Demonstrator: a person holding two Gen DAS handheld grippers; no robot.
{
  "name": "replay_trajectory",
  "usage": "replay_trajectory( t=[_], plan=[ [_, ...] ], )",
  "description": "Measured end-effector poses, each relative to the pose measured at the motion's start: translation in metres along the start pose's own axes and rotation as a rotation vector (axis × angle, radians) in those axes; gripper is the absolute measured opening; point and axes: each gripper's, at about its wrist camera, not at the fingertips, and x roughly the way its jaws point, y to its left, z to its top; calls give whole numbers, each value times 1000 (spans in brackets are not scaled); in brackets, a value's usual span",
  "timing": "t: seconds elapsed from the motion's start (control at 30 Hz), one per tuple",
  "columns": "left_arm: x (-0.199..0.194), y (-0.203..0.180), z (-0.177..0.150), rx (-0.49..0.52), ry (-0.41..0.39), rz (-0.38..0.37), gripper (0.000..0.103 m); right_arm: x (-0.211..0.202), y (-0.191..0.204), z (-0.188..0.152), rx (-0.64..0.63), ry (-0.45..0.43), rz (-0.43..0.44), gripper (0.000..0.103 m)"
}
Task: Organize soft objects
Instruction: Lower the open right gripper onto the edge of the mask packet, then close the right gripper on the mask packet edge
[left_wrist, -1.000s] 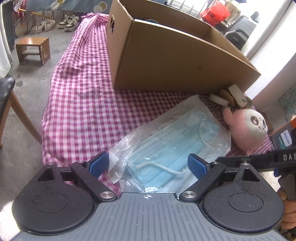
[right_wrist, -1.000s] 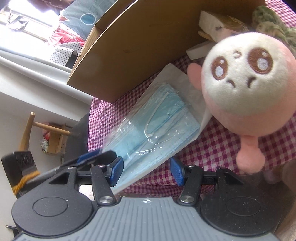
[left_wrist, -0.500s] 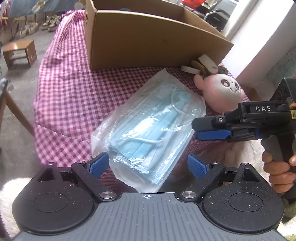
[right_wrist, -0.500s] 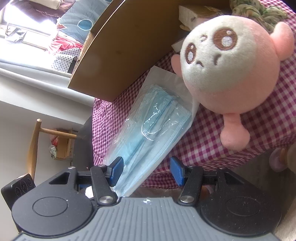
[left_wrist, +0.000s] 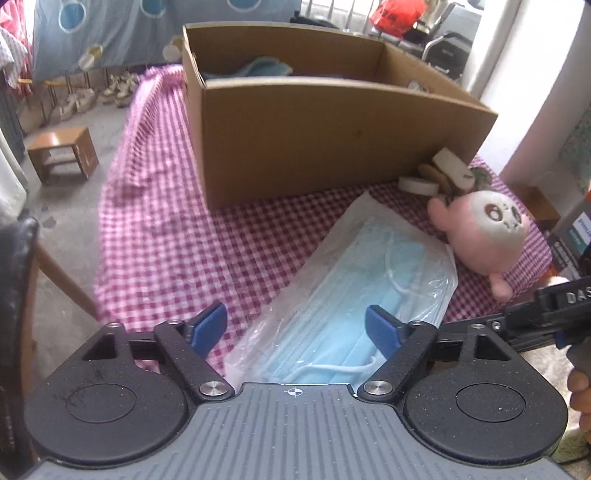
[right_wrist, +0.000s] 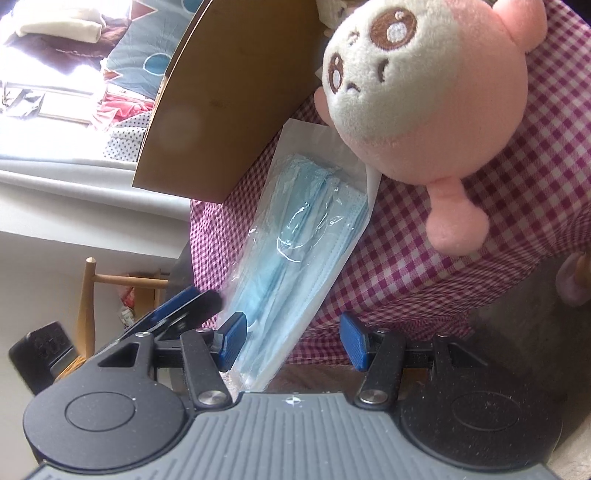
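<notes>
A clear pack of blue face masks (left_wrist: 369, 280) lies on the pink checked tablecloth (left_wrist: 177, 240), its near end hanging over the table's edge. A pink and white plush toy (left_wrist: 484, 232) sits to its right. Behind both stands an open cardboard box (left_wrist: 314, 140) with something blue inside. My left gripper (left_wrist: 295, 328) hovers over the pack's near end with its jaws closing; the pads do not press on it. My right gripper (right_wrist: 293, 339) is open, and the mask pack (right_wrist: 306, 221) reaches in between its fingers. The plush toy (right_wrist: 424, 85) fills the upper right there.
White rolls and small items (left_wrist: 417, 182) lie between the box and the plush. A wooden stool (left_wrist: 62, 151) stands on the floor at the left, with a dark chair seat (left_wrist: 18, 277) close by. The right gripper's body (left_wrist: 554, 314) reaches in from the right.
The left gripper has risen and rolled, so the box's inside now shows, and its jaws have narrowed. The right gripper has rolled and sits lower right in the left view. The pack lies still.
</notes>
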Motion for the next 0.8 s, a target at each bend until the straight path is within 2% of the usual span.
replay_trajectory(
  t=[0.2, 0.27, 0.43, 0.5, 0.6, 0.7, 0.8],
  plan=[
    [27, 2, -5, -56, 104, -82, 73, 1, -2, -1, 13, -1, 8, 59],
    [24, 2, -10, -68, 112, -97, 73, 1, -5, -1, 21, 6, 9, 59],
    [10, 8, -23, -164, 154, -238, 73, 3, -9, -2, 27, 27, 14, 59],
    [8, 9, -28, -187, 167, -262, 73, 4, -10, -3, 28, 32, 17, 58],
    [7, 7, -35, -186, 165, -259, 74, 7, -12, -4, 32, 34, 26, 48],
    [6, 3, -38, -184, 166, -272, 75, 7, -9, -6, 11, 32, 25, 32],
    [5, -3, -40, -179, 173, -296, 75, 2, -5, -7, -13, 17, 38, 22]
  ],
)
